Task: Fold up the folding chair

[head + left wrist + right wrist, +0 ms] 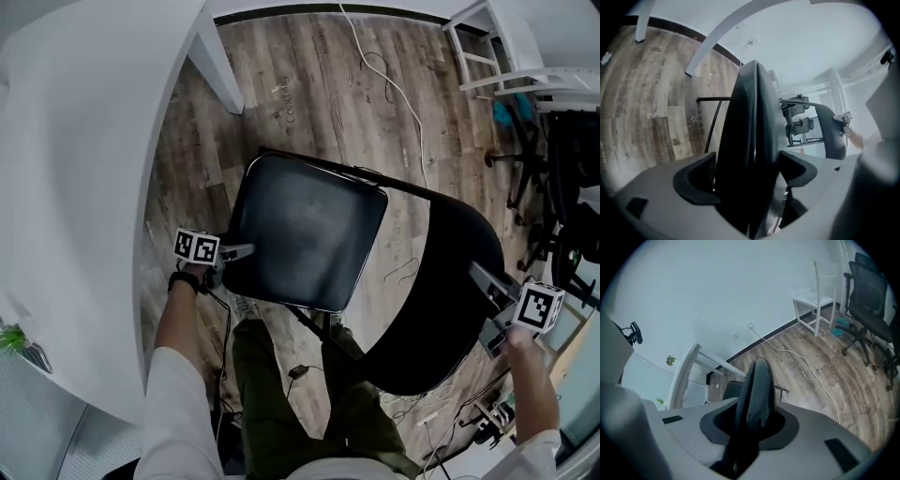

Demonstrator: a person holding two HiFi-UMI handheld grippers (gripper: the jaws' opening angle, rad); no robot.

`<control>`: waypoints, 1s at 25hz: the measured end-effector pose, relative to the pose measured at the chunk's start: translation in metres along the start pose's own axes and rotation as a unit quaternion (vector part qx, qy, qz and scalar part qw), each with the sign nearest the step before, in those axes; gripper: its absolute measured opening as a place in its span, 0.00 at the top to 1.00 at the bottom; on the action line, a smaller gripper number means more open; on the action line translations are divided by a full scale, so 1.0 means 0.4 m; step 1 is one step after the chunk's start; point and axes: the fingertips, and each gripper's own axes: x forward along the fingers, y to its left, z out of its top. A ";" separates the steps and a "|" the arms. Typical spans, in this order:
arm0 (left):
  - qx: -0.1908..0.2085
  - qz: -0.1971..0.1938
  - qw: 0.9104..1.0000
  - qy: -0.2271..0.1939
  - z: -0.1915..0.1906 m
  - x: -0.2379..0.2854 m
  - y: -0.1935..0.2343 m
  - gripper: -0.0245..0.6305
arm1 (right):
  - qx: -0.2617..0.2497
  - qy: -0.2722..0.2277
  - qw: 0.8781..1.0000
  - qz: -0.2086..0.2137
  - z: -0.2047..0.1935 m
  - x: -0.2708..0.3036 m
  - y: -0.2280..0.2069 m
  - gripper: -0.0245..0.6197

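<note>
Fingers [693,180] of the left gripper [246,251] pinched the seat [305,230] edge at 9 o'clock, and the right gripper [480,279] squeezed tight on the backrest [450,244] rim at 3 o'clock. The black folding chair [427,319] stood on the wood floor [309,84], right by the person's legs [281,394].
</note>
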 end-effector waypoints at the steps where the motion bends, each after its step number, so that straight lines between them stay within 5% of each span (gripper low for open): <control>1: -0.008 -0.018 1.000 0.005 -0.002 0.005 0.001 0.33 | 0.005 0.001 1.000 -0.014 -0.002 -0.005 -0.013 0.82; 11: -0.050 -0.167 0.984 0.046 -0.019 0.046 -0.022 0.39 | 0.012 -0.001 1.000 -0.010 -0.005 -0.003 -0.017 0.84; 25: -0.024 -0.145 0.988 0.052 -0.048 0.049 -0.050 0.49 | 0.014 0.008 1.000 0.022 0.002 -0.016 -0.005 0.85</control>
